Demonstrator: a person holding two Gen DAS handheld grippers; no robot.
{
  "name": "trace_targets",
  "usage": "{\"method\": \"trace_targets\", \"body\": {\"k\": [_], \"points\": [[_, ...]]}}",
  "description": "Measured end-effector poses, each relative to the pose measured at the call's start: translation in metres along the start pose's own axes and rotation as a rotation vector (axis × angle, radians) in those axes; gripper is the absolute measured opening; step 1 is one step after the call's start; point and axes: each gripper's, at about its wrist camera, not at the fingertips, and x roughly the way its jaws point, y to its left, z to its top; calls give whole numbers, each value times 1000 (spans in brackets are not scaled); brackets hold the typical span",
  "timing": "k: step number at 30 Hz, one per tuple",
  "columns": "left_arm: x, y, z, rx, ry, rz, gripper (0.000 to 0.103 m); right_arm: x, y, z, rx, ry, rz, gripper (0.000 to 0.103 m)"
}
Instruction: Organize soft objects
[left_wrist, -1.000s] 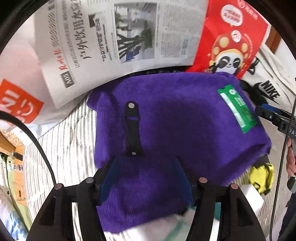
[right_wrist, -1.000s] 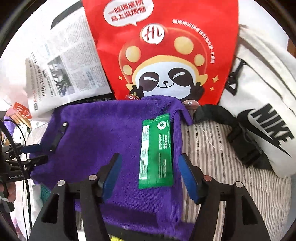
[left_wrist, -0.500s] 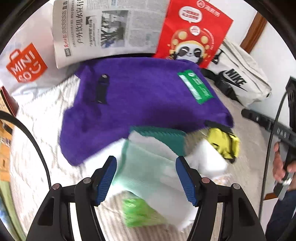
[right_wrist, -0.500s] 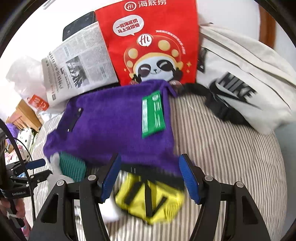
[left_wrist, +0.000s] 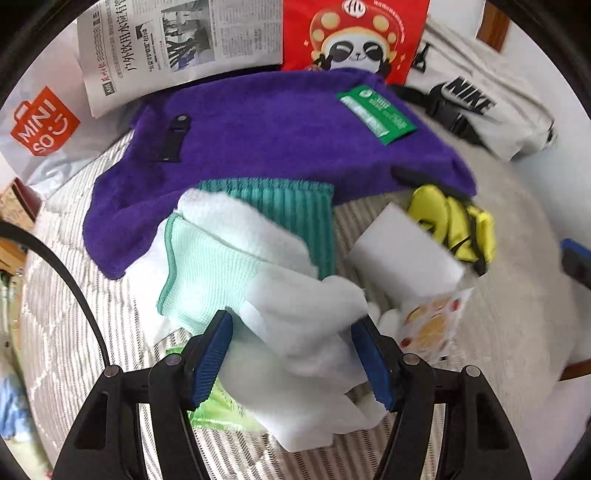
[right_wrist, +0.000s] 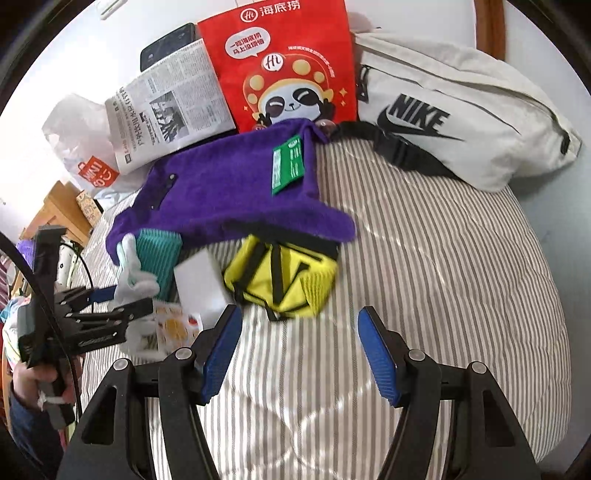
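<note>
A purple towel (left_wrist: 280, 133) lies spread on the striped bed, with a green packet (left_wrist: 376, 114) and a black strap (left_wrist: 173, 138) on it; it also shows in the right wrist view (right_wrist: 221, 192). In front of it lies a pile of white and mint cloths (left_wrist: 236, 258), a teal ribbed cloth (left_wrist: 295, 210), a white sponge block (left_wrist: 402, 251) and a yellow pouch (left_wrist: 458, 225). My left gripper (left_wrist: 295, 358) is open with a white cloth between its fingers. My right gripper (right_wrist: 299, 350) is open and empty over bare bedding, just short of the yellow pouch (right_wrist: 284, 277).
At the back stand a newspaper (left_wrist: 177, 48), a red panda bag (right_wrist: 280, 66), a white Nike waist bag (right_wrist: 461, 110) and a Miniso bag (left_wrist: 40, 125). A fruit-print packet (left_wrist: 432, 325) and a green packet (left_wrist: 218, 410) lie by the left gripper. Striped bedding (right_wrist: 424, 277) stretches right.
Both grippers have pulled back from the purple towel toward the near side of the bed. The cloth pile, sponge and yellow pouch have come into view in front of the towel.
</note>
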Motion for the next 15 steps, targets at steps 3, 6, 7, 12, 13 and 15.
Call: {"method": "trace_targets", "body": {"k": [3,6,7,12,13,15], "points": [[0,2,-3,-3,-24,3,47,-4,-5,-7,8,-4,4,65],[-5,8,-4,-1,-38,-21,19,-6,-8,-12,29,-4,6,65],[-6,12,-4,-7,-36,-58,14,-5,-8,-12,36,0,7,65],[-14,30,-9,-13,-67,-128,11,2,1,-8,42,6,0,65],[-17,36,-10,-20,-75,-138,11,6,5,-6,34,9,-4,65],[-21,46,-12,-34,-80,-177,11,11,11,-2,17,17,-16,65]]}}
